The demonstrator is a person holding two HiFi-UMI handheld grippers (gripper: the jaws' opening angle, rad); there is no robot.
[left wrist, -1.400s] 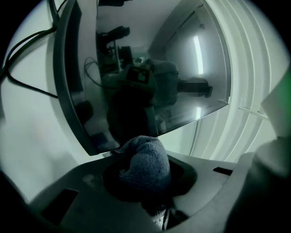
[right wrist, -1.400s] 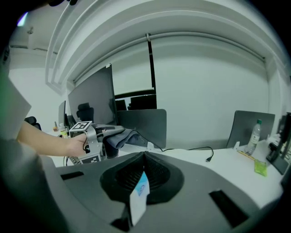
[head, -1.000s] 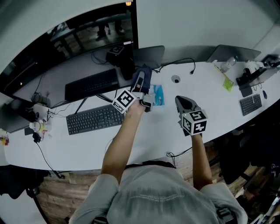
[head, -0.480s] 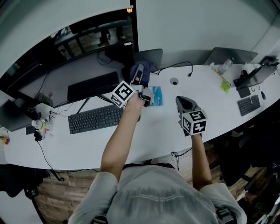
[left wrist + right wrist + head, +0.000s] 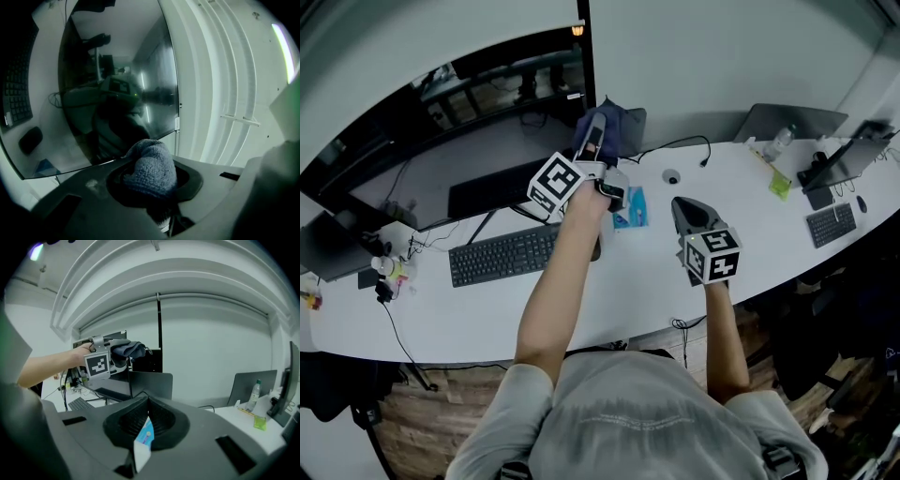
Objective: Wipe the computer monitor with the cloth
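Note:
The wide curved black monitor [image 5: 441, 103] stands at the back left of the white desk [image 5: 628, 286]. My left gripper [image 5: 592, 141] is raised at the screen's right edge, shut on a bunched dark blue cloth [image 5: 605, 122]. In the left gripper view the cloth [image 5: 152, 171] fills the jaws just short of the dark glass [image 5: 117, 84]. In the right gripper view that gripper [image 5: 123, 350] and cloth [image 5: 130, 348] are seen in front of the screen. My right gripper [image 5: 686, 217] hovers low over the desk, shut on a small blue-and-white packet [image 5: 143, 444].
A black keyboard [image 5: 520, 255] lies under the monitor, a blue packet [image 5: 630, 208] beside my left hand. Cables and small clutter [image 5: 384, 267] sit at the left. At the back right are a grey laptop [image 5: 792, 120], a bottle [image 5: 778, 141] and a second keyboard [image 5: 832, 225].
My left gripper has lifted with the cloth, up and away from the desk toward the monitor's right edge. The right gripper has barely moved.

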